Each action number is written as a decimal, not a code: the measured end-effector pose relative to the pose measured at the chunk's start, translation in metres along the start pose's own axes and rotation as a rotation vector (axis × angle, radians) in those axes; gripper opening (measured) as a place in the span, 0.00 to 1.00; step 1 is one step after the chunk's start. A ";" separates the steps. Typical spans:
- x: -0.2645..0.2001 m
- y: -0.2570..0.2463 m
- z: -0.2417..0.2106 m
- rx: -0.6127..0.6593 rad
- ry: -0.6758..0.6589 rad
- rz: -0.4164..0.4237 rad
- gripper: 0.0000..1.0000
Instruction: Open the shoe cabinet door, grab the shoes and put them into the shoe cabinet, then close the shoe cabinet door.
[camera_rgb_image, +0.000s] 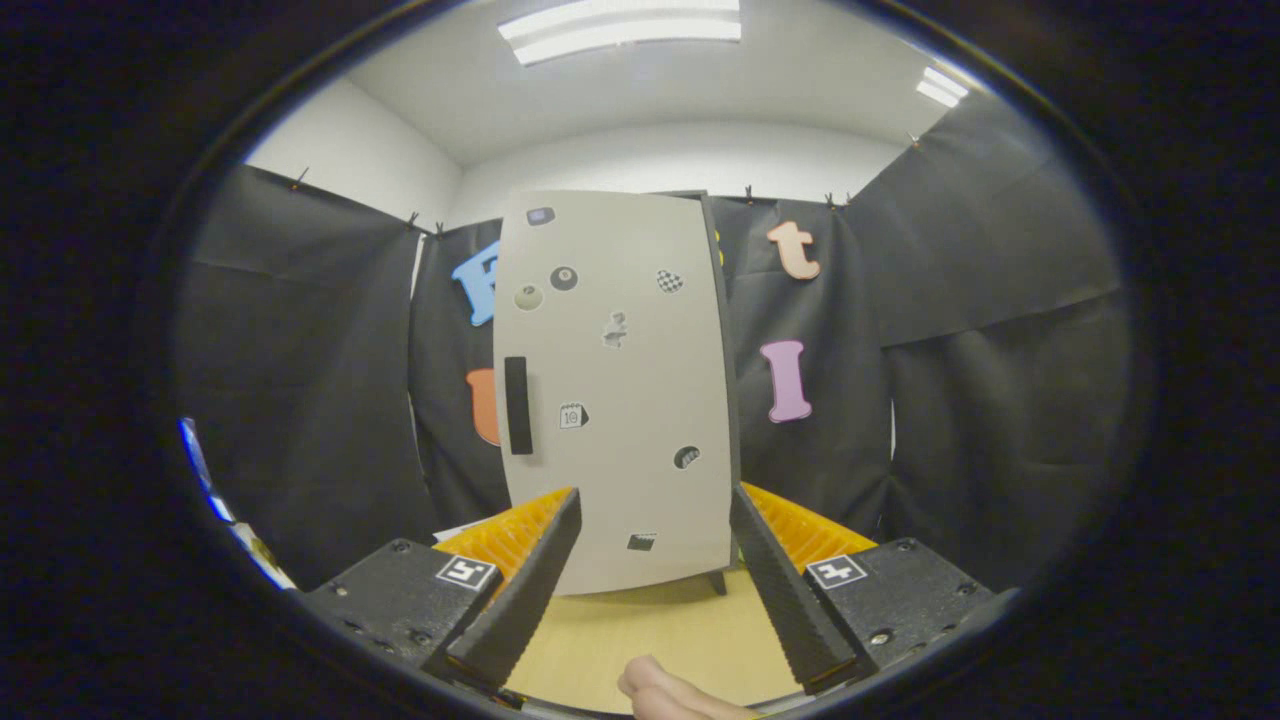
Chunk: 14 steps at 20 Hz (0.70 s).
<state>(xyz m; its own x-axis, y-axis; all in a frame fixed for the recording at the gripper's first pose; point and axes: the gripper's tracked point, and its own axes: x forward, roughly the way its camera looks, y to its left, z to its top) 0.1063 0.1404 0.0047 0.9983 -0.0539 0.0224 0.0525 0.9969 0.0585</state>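
facing the closed shoe cabinet door (620, 390); gripper (655, 505) fingers spread apart, empty. best to hook the dark handle (517, 405) at the door's left edge, then swing outward.

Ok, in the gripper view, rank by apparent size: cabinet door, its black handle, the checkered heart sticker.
1. Cabinet door, by far the largest.
2. Black handle.
3. Checkered heart sticker, smallest.
The gripper is open, fingers framing the door's lower part.

Shoe cabinet (618, 390) stands on table (640, 630), door shut, handle (517, 405) on its left side; gripper (655, 510) fingers spread apart, just before cabinet; booth wall behind.
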 end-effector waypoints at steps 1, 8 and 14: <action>-0.009 -0.009 0.001 -0.007 -0.018 -0.011 0.98; -0.044 -0.029 0.004 -0.049 -0.057 0.027 0.97; -0.055 -0.063 0.004 -0.038 -0.056 -0.017 0.97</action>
<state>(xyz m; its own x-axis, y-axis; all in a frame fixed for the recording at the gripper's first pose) 0.0476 0.0799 0.0033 0.9943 -0.0725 0.0776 0.0710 0.9972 0.0216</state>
